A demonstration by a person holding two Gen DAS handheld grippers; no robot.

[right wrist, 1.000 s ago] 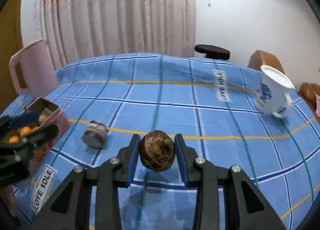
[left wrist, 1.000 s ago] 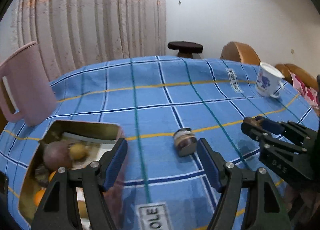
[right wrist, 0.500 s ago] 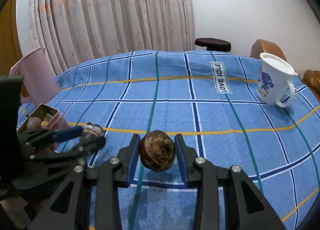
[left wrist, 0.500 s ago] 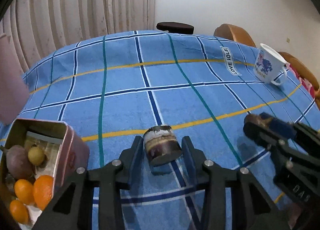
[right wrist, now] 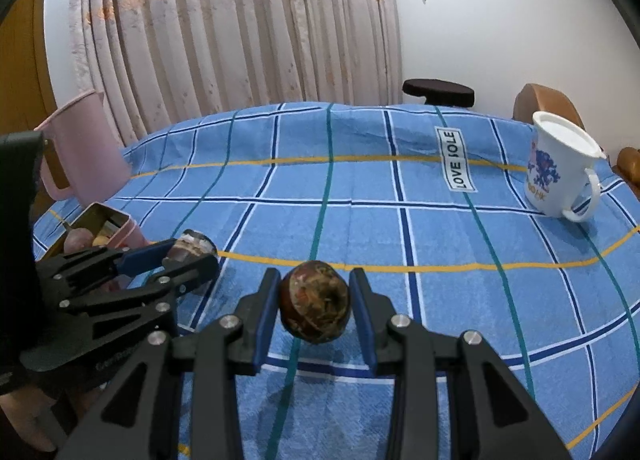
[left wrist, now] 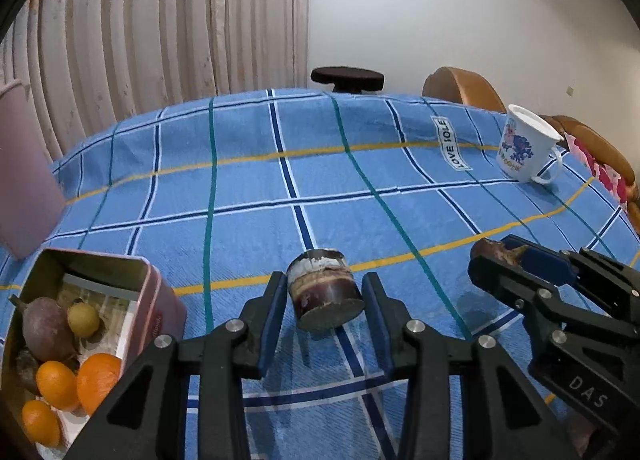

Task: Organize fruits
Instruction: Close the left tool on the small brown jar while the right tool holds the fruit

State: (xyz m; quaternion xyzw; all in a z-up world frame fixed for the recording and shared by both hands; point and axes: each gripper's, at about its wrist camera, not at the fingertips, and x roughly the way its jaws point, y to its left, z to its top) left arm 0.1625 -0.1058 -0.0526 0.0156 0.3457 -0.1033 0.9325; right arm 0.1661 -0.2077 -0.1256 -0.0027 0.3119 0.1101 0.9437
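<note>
Left wrist view showed the left gripper with its jaws closed on a short, dark brown, cylinder-shaped cut fruit, flat cut face toward the camera, blue pads touching both its sides. Left of these jaws, just beside the left finger, stood an open rectangular pink metal tin holding a purple passion fruit, a small yellow fruit and three oranges. To the right of the jaws, the right gripper came in from the side, well apart from the tin.

Right wrist view showed the right gripper's jaws held narrow, clamped on a round mottled brown-red passion fruit, lifted off the blue checked tablecloth on the bench. Ahead of both pairs of jaws the cloth lay open right to its far edge, where a beige pleated curtain hung. Far right of the jaws stood a white mug with blue print, near the cloth's right edge; far left stood a pink plastic jug. A white label sewn on the cloth read "LOVE", then a second word I could not read surely. The right gripper's body read "DAS".
</note>
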